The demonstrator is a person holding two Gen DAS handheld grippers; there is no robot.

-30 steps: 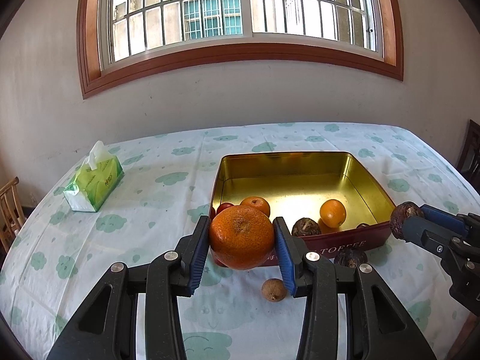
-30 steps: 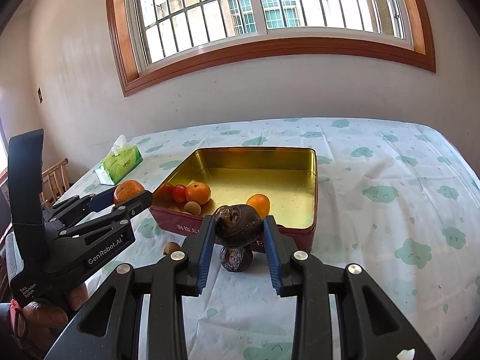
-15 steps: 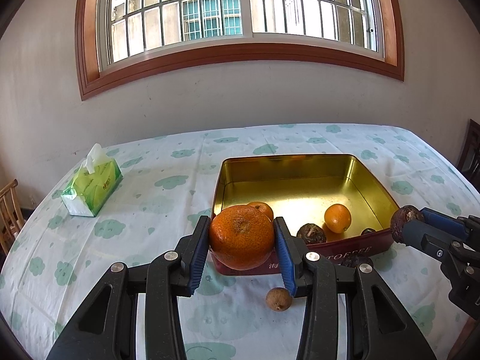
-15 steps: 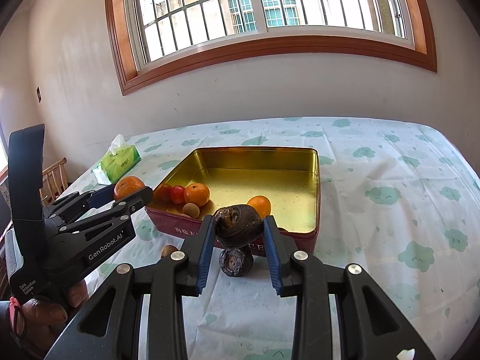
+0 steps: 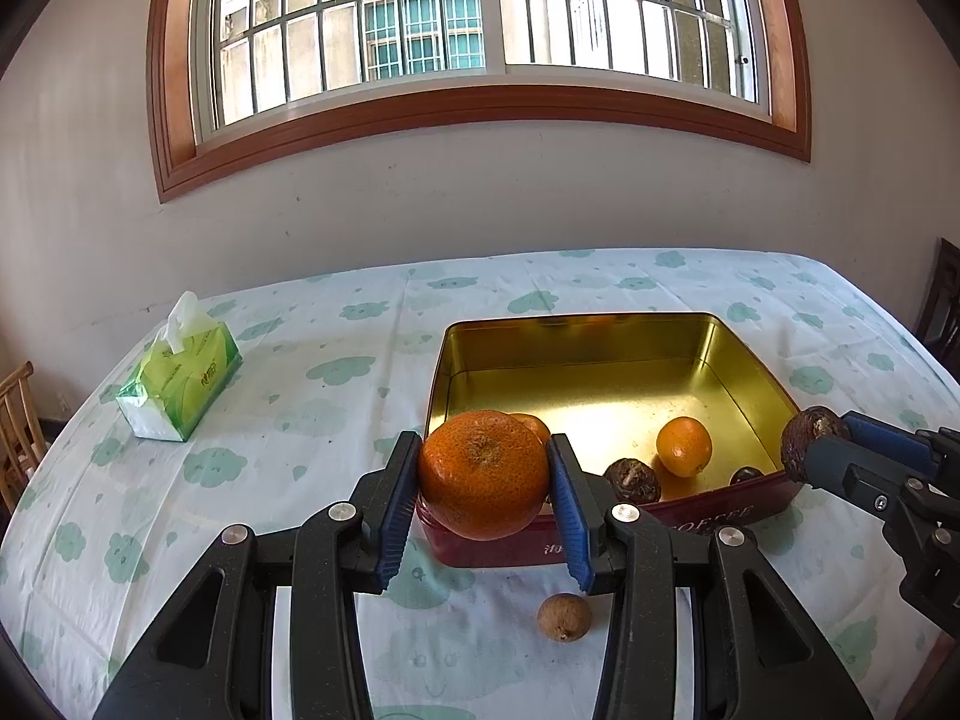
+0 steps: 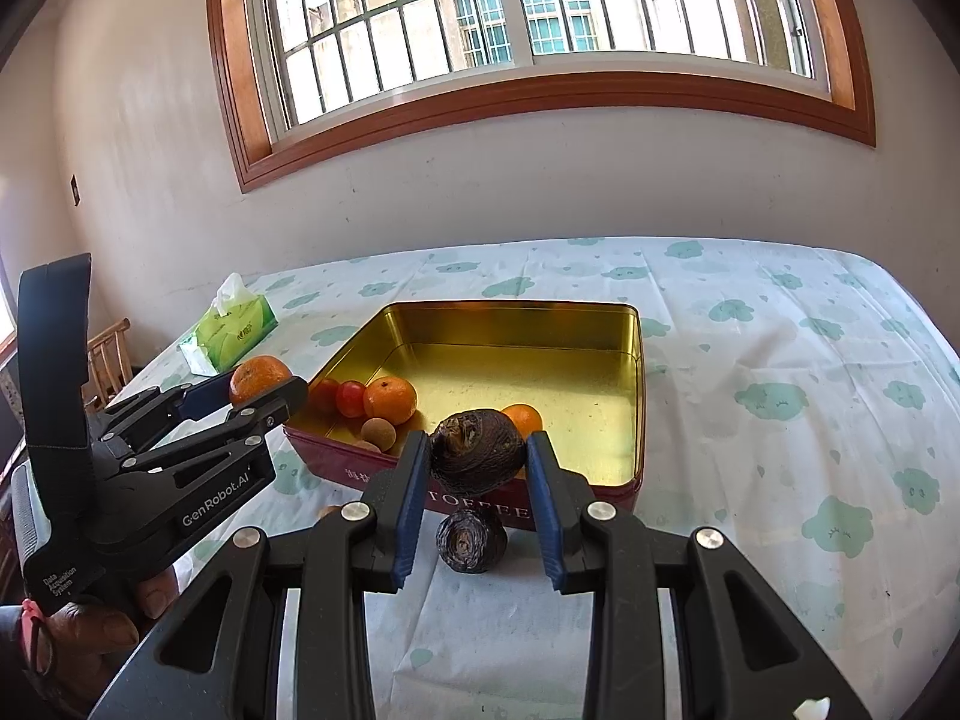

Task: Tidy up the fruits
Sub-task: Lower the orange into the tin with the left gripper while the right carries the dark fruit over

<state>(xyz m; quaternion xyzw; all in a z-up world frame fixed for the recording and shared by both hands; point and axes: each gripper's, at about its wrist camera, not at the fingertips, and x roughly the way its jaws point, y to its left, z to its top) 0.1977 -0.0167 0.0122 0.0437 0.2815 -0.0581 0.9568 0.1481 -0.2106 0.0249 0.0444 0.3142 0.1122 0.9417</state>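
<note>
My left gripper (image 5: 483,443) is shut on a large orange (image 5: 483,480), held in the air just in front of the near left corner of the gold-lined red tin (image 5: 600,339). My right gripper (image 6: 478,443) is shut on a dark wrinkled fruit (image 6: 477,456), above the tin's (image 6: 636,396) near wall. Inside the tin lie a small orange (image 5: 684,446), a dark fruit (image 5: 632,480), red tomatoes (image 6: 351,399) and a brown round fruit (image 6: 379,434). A second dark fruit (image 6: 471,540) and a small brown fruit (image 5: 564,617) rest on the tablecloth before the tin.
A green tissue pack (image 5: 180,384) stands at the table's far left. Wooden chairs (image 5: 15,420) flank the table on both sides. A person's hand (image 6: 90,630) holds the left gripper's handle. The patterned cloth beyond and right of the tin is bare.
Both grips are unchanged. In the left wrist view the tin and the loose brown fruit sit slightly lower than before; the right wrist view has barely shifted.
</note>
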